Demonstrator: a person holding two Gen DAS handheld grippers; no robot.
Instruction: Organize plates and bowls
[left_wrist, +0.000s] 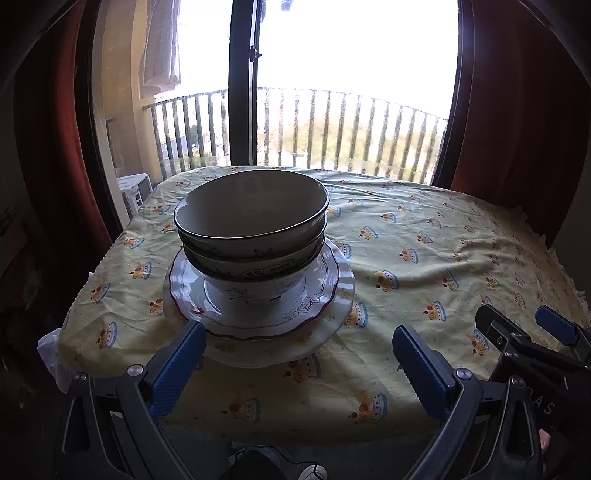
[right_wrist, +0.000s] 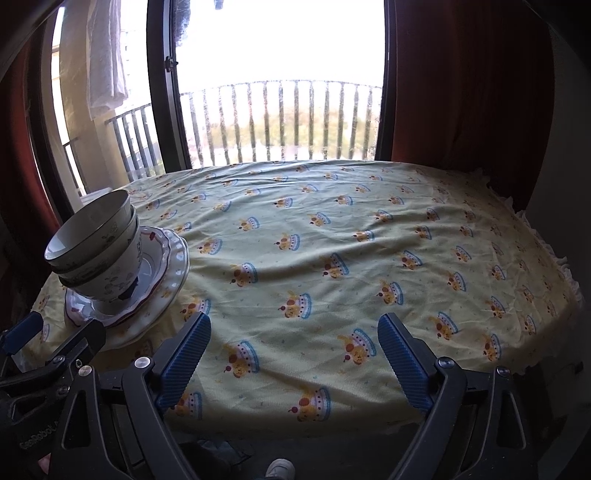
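Observation:
Three nested bowls (left_wrist: 253, 229) stand on a red-rimmed floral plate (left_wrist: 317, 299), which lies on a larger white scalloped plate (left_wrist: 340, 314), on the left part of the table. My left gripper (left_wrist: 299, 339) is open and empty, just in front of the stack at the table's near edge. The stack also shows in the right wrist view (right_wrist: 99, 243), far left. My right gripper (right_wrist: 293, 328) is open and empty over bare cloth to the right of the stack. It shows in the left wrist view (left_wrist: 524, 321) at lower right.
The table wears a yellow patterned cloth (right_wrist: 332, 240). Behind it are a balcony door (left_wrist: 242, 92), a railing (right_wrist: 280, 122) and red curtains (right_wrist: 461, 81). A shoe (right_wrist: 280, 469) shows below the near edge.

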